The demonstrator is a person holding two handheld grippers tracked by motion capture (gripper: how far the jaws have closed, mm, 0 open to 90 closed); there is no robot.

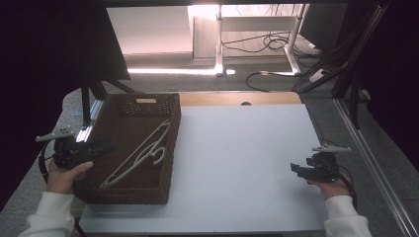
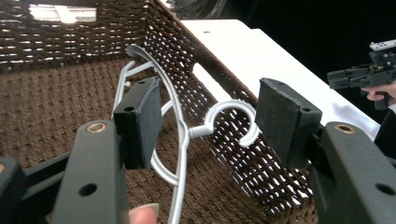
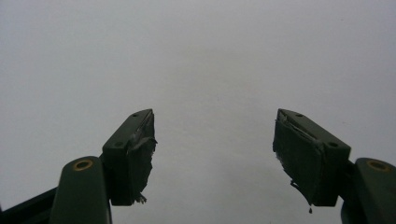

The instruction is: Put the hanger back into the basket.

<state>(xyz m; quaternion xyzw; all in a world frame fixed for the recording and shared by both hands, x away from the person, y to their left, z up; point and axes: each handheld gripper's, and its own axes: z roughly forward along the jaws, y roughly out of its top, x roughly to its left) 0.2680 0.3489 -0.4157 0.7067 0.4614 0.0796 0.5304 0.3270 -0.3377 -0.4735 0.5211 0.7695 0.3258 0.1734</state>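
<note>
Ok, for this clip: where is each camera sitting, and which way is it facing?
High view: above the person's side, looking forward and down on the white table; both hands and sleeves show.
Left gripper view: rides the left gripper, looking into the wicker basket at the white hanger; a fingertip shows.
Right gripper view: rides the right gripper, facing bare tabletop.
Shared: high and left gripper views both show basket, hanger, right gripper.

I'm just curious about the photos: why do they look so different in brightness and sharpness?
High view: dim, with bright glare on the floor behind the table. Left gripper view: the white hanger and wicker basket are sharp. Right gripper view: flat, greyish, featureless white surface.
</note>
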